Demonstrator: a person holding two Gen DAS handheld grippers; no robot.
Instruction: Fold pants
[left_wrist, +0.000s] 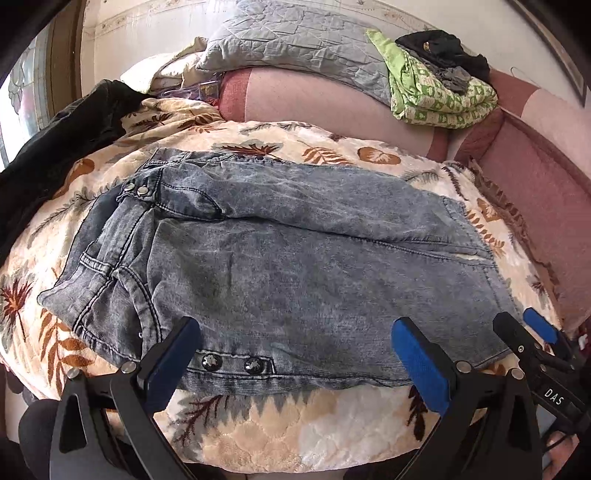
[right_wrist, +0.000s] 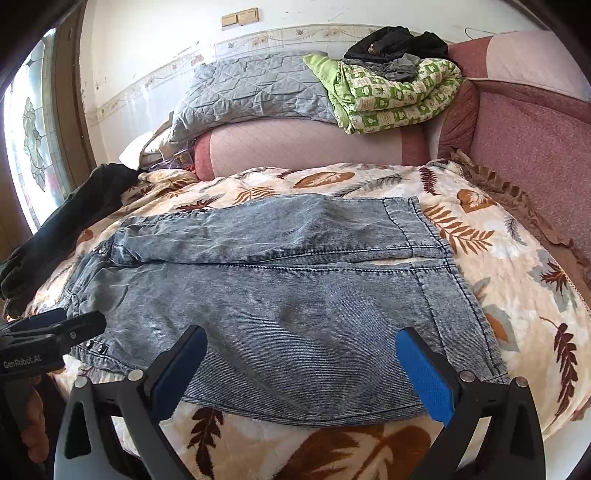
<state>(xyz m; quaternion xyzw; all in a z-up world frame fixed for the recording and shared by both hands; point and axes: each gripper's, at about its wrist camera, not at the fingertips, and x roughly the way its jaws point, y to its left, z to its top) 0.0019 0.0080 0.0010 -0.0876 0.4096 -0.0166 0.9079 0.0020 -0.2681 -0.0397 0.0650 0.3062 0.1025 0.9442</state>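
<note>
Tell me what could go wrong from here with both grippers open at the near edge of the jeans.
The jeans lie wrinkled at the waist, so a fold may come out uneven. The plush blanket could get pinched along with the denim. The left gripper and right gripper sit close together and may collide.

A bed covered by a cream leaf-print blanket (right_wrist: 517, 258) carries grey denim pants (right_wrist: 280, 295), spread flat across its middle, legs side by side. A dark garment (right_wrist: 62, 236) lies along the bed's left edge.
</note>
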